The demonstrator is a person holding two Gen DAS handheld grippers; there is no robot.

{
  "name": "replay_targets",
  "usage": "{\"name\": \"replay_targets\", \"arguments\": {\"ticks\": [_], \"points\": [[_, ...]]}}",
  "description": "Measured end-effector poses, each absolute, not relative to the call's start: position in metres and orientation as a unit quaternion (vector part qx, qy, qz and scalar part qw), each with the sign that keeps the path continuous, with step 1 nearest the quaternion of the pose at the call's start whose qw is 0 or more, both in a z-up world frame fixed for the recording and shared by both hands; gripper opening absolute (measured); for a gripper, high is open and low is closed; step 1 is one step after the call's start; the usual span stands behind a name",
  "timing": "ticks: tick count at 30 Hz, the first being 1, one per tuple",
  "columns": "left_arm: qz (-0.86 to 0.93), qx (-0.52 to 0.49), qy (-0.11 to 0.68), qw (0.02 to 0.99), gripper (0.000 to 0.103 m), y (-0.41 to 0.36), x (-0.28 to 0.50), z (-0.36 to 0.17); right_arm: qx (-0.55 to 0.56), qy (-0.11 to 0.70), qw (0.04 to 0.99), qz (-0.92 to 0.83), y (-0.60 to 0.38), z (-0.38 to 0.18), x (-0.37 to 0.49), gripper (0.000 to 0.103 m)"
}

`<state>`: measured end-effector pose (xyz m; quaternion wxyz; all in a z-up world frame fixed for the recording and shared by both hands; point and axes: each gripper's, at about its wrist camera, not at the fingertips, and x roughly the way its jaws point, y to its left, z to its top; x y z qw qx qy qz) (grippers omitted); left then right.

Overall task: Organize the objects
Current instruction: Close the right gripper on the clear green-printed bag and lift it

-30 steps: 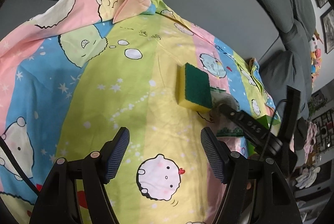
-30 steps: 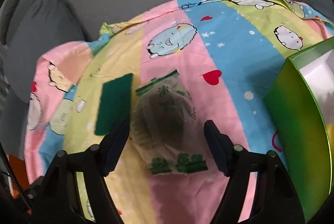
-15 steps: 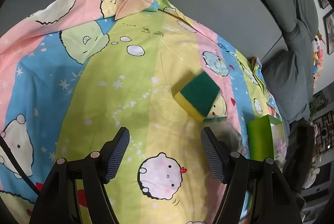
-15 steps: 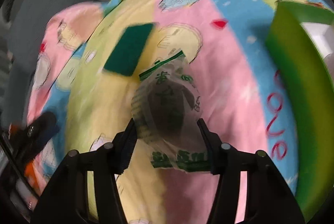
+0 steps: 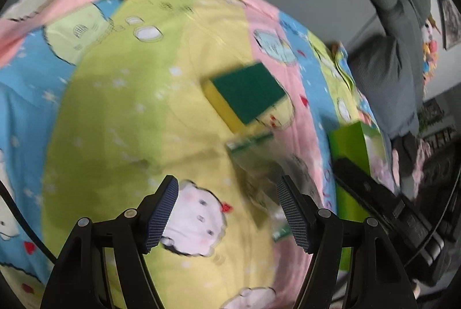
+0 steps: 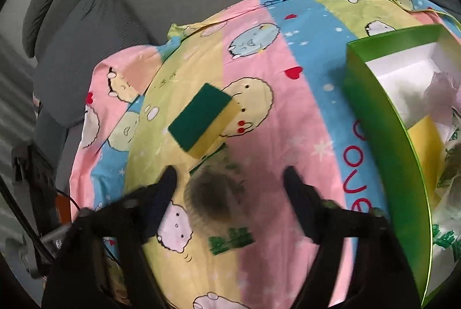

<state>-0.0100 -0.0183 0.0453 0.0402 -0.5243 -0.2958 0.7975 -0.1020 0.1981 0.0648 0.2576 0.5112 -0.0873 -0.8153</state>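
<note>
Right gripper (image 6: 229,185): jaws closing, a clear packet (image 6: 219,199) with green print and a dark wad inside sits between them. The frame is smeared by motion blur, and the gaps at both sides mean I cannot tell if the pads actually press on it. The packet's near end with the green band hangs toward the camera.

Just past the packet's far edge lies a sponge (image 6: 203,120), green scrub face up, yellow foam side showing, flat on the cartoon-print sheet (image 6: 288,136) (pink, blue and yellow stripes, hearts, round critters). To the right stands a green box (image 6: 383,136), open top, white lining, crumpled wrappers and something yellow inside. It rests on the sheet, well apart from the sponge. A grey sofa (image 6: 100,20) rises behind the sheet.

Left gripper (image 5: 227,202): jaws at a middling width, nothing between them, only sheet (image 5: 129,121) under the pads. It hovers over the yellow stripe. Ahead and to the right is the same sponge (image 5: 247,94), scrub face up. The packet (image 5: 253,153) shows as a blurred clear shape just below the sponge, with the right gripper's black body (image 5: 383,199) reaching in from the right. The green box (image 5: 350,141) sits beyond that body, near the sheet's right edge, with grey cushions (image 5: 397,69) behind.
</note>
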Motion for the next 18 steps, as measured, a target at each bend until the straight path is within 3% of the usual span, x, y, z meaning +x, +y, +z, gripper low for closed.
{"name": "replay_targets", "arguments": {"ticks": [2, 6, 10, 18], "points": [[0.792, -0.531, -0.293, 0.060, 0.071, -0.008, -0.012, 0.044, 0.519, -0.102, 0.265, -0.807, 0.198, 0.061, -0.106, 0.042], [0.787, -0.549, -0.274, 0.072, 0.071, 0.012, -0.016, 0.040, 0.529, -0.127, 0.278, -0.792, 0.200, 0.058, -0.107, 0.044], [0.778, -0.567, -0.257, 0.083, 0.071, 0.028, -0.021, 0.036, 0.547, -0.141, 0.294, -0.771, 0.196, 0.051, -0.109, 0.053], [0.770, -0.586, -0.234, 0.092, 0.071, 0.048, -0.025, 0.025, 0.569, -0.125, 0.304, -0.754, 0.187, 0.040, -0.108, 0.053]]}}
